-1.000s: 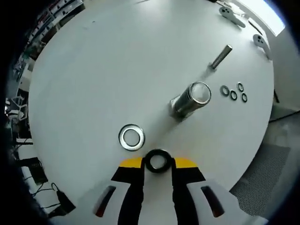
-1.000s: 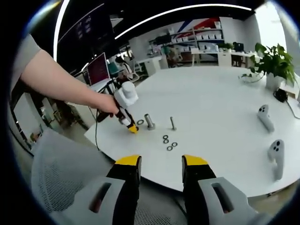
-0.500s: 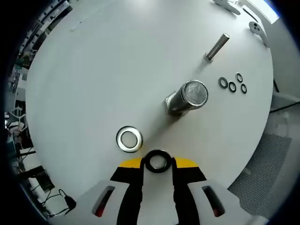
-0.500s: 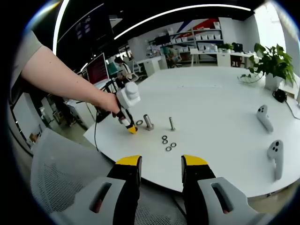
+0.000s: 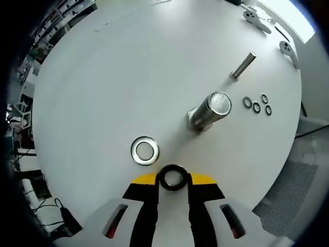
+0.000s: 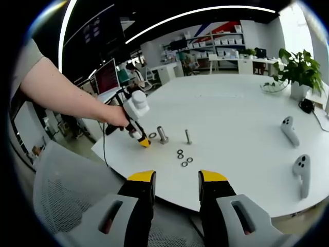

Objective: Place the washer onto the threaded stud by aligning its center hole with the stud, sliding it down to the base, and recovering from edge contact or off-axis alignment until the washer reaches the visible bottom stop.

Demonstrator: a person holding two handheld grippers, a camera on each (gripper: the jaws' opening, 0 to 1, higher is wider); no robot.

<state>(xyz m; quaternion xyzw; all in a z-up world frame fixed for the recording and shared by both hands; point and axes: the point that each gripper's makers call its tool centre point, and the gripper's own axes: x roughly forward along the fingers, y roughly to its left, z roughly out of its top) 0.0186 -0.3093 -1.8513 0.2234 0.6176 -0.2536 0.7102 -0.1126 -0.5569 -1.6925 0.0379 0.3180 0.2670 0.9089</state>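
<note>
The left gripper (image 5: 172,181) pinched a dark ring-shaped washer (image 5: 172,176) between nearly closed jaws, above the white round table (image 5: 113,77). The right gripper (image 6: 174,184) hung open and empty. Next, the washer needed carrying over the thick upright steel threaded stud (image 5: 209,110) and centring.

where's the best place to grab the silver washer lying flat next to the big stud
Come straight down on the silver washer and pinch across its outer rim. It lies flat on the white table, so no face is free to grip. The left gripper is already shut on a dark washer.

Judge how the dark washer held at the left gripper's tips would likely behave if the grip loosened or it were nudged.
The dark washer looks like a thin, rigid ring, so it probably will not flex. Pinched only at the tips of the left gripper, it could slip or twist off-axis easily. If dropped on the smooth white table, it might roll on edge before settling flat.
</note>
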